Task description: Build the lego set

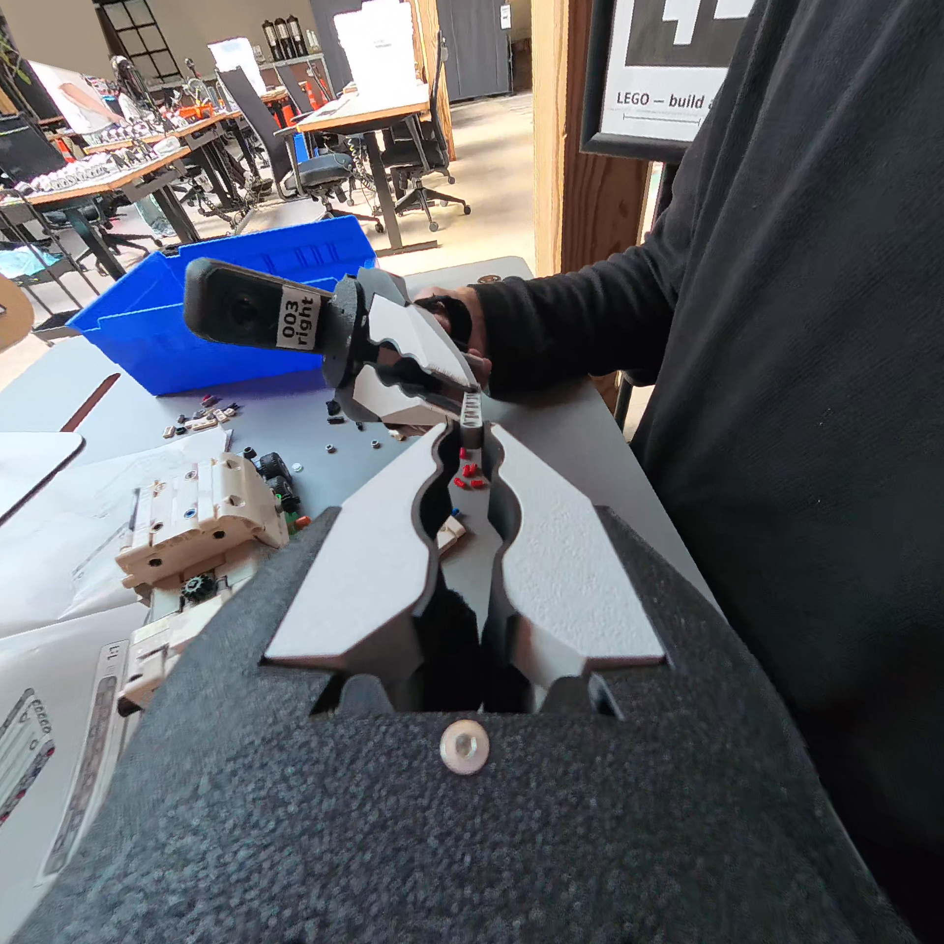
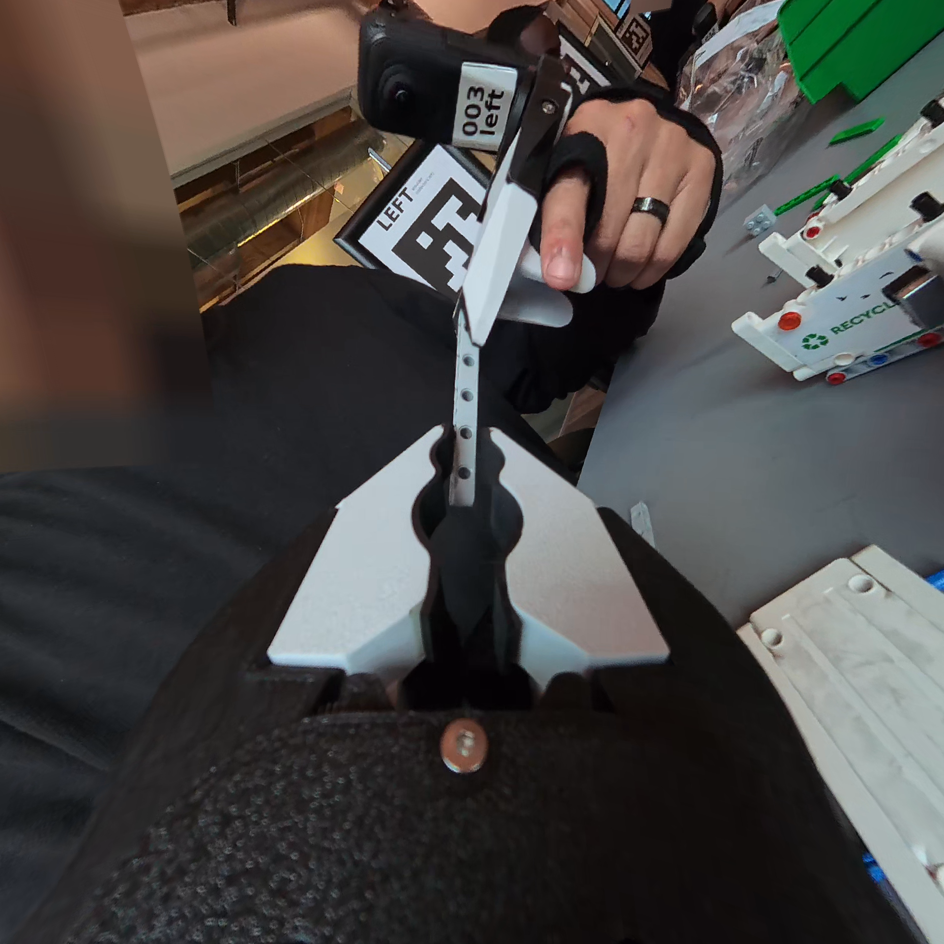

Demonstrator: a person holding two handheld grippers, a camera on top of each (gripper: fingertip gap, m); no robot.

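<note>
A long white lego beam with holes (image 2: 466,403) is held in the air between both grippers, over the edge of the grey table (image 2: 715,459). My right gripper (image 2: 467,444) is shut on its near end. My left gripper (image 2: 467,332) is shut on the far end. In the left wrist view the beam (image 1: 471,415) shows end-on between my left gripper (image 1: 470,434) and my right gripper (image 1: 467,392). The part-built white lego truck (image 1: 204,516) lies on the table to the left; it also shows in the right wrist view (image 2: 843,327).
A blue bin (image 1: 230,316) stands at the back of the table. Small red pins (image 1: 467,475) and loose dark parts (image 1: 204,414) lie scattered. Instruction sheets (image 1: 66,521) lie under the truck. A white panel (image 2: 843,689) lies at right. The person's black-clad body (image 1: 817,459) is close. Only a small space, under 4 cm, lies between the two pairs of fingers.
</note>
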